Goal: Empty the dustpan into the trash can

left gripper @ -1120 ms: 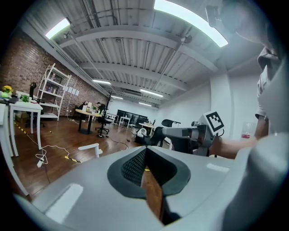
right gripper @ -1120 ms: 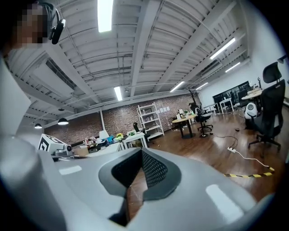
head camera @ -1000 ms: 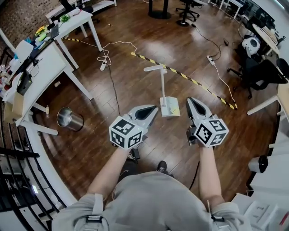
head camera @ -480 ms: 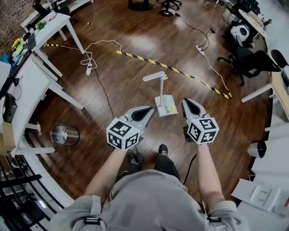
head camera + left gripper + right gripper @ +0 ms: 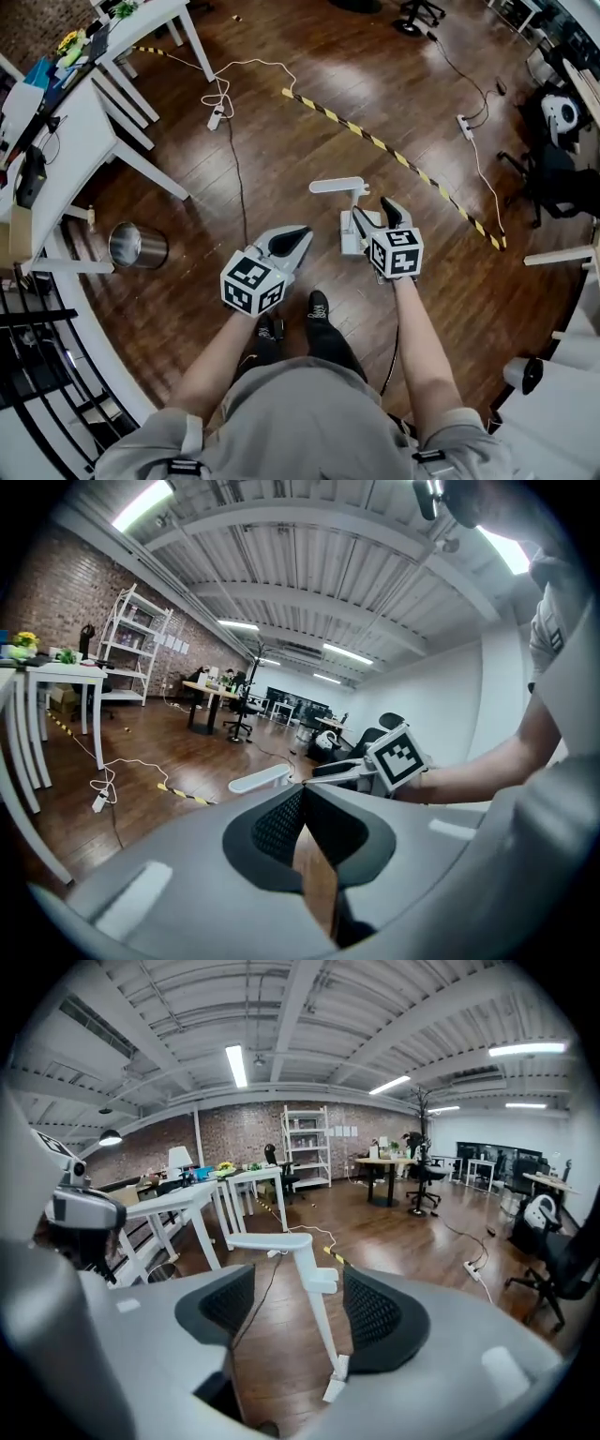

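Observation:
A white dustpan (image 5: 349, 240) stands on the wooden floor with its long handle (image 5: 338, 186) upright. My right gripper (image 5: 372, 208) is right at the handle post, just right of it, and its jaws are opening. In the right gripper view the post (image 5: 314, 1297) rises between the spread pads of my right gripper (image 5: 302, 1307), and neither pad touches it. My left gripper (image 5: 302, 232) hangs shut and empty to the left of the dustpan, its pads (image 5: 281, 829) pressed together. The steel trash can (image 5: 138, 246) stands far left, beside a table leg.
White tables (image 5: 66, 117) line the left side, with a railing (image 5: 28, 366) beyond them. A cable and power strip (image 5: 216, 117) lie on the floor, and striped tape (image 5: 375, 142) crosses it. Office chairs (image 5: 558, 173) stand at the right. The person's shoes (image 5: 317, 305) are just behind the dustpan.
Both grippers have come down and forward. The right gripper has closed in on the dustpan handle and its jaws have gone from shut to open. The left stays shut.

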A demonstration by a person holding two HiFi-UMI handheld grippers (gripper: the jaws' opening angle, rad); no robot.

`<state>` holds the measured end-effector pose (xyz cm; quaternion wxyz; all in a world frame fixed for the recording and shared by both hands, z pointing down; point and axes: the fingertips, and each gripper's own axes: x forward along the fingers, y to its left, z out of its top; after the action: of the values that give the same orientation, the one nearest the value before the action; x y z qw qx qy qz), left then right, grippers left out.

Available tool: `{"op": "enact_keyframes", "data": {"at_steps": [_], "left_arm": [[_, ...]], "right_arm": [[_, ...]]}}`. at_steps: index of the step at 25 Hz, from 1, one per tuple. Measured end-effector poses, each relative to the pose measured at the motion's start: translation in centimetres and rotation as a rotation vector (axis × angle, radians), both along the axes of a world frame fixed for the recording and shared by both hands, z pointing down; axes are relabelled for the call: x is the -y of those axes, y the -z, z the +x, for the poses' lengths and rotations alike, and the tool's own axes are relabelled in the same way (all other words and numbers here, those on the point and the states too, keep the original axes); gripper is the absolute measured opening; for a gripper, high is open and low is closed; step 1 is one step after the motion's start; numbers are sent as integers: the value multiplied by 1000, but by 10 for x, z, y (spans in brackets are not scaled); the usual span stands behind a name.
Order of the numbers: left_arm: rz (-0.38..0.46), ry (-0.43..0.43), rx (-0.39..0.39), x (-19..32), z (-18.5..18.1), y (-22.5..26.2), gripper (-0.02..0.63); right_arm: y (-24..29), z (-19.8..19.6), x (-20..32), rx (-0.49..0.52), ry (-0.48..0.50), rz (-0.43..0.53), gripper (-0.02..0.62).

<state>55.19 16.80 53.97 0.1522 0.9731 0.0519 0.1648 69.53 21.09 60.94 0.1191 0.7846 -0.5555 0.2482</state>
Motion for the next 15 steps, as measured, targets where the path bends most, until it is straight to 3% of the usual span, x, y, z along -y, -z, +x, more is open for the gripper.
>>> {"op": "enact_keyframes", "data": {"at_steps": [4,9,11,13,15], "left_arm": [[-4,72,42,5,7,-18,5],[-19,175,93,13,-8,-35,5],[-23,213,107,19,-16,-38,5],[-26,243,114,27,-24,-39,5],[-31,270,117,34,-30,-37,5]], "right_arm": [[-44,25,26,20,42,-45,314],[-81,37,57,22,102,-80,314],[-90,41,65,14,111,-88,291],[-92,43,69,-4,116,-88,211],[-91,43,72,-16,128,-88,207]]}}
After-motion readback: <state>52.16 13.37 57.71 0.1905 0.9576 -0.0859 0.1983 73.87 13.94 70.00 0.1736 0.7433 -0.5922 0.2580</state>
